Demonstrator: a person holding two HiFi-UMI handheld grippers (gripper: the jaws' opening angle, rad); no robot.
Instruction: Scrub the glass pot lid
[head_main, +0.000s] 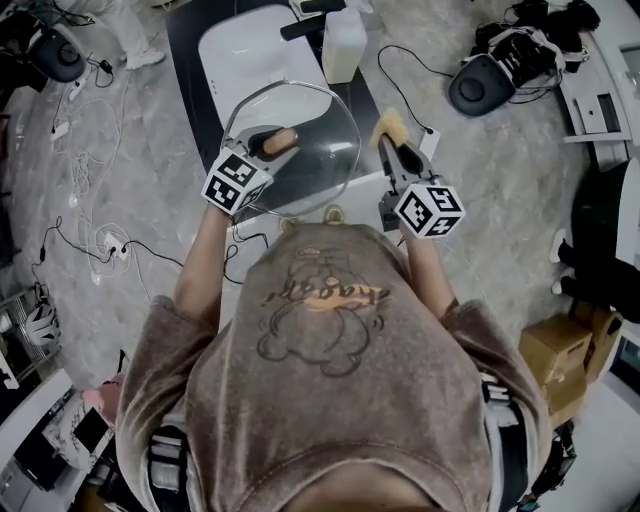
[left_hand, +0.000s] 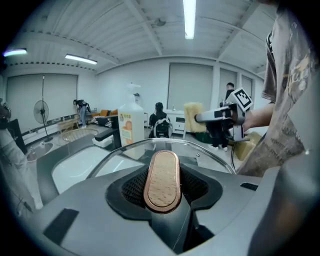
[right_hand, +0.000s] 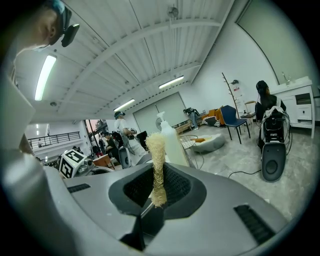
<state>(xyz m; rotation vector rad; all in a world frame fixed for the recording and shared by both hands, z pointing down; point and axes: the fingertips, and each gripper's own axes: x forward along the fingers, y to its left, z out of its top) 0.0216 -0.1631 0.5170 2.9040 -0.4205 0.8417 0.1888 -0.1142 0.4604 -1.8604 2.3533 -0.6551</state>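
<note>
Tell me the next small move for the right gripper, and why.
Probably ease the right gripper toward the glass lid until its scrub pad meets the glass. The left gripper is shut on the lid's wooden handle, holding it up, while the pad sits beside the rim, apparently not touching.

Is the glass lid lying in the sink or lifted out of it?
Lifted out. The left tongs are shut on its wooden handle, holding the glass lid in the air over the white sink.
</note>
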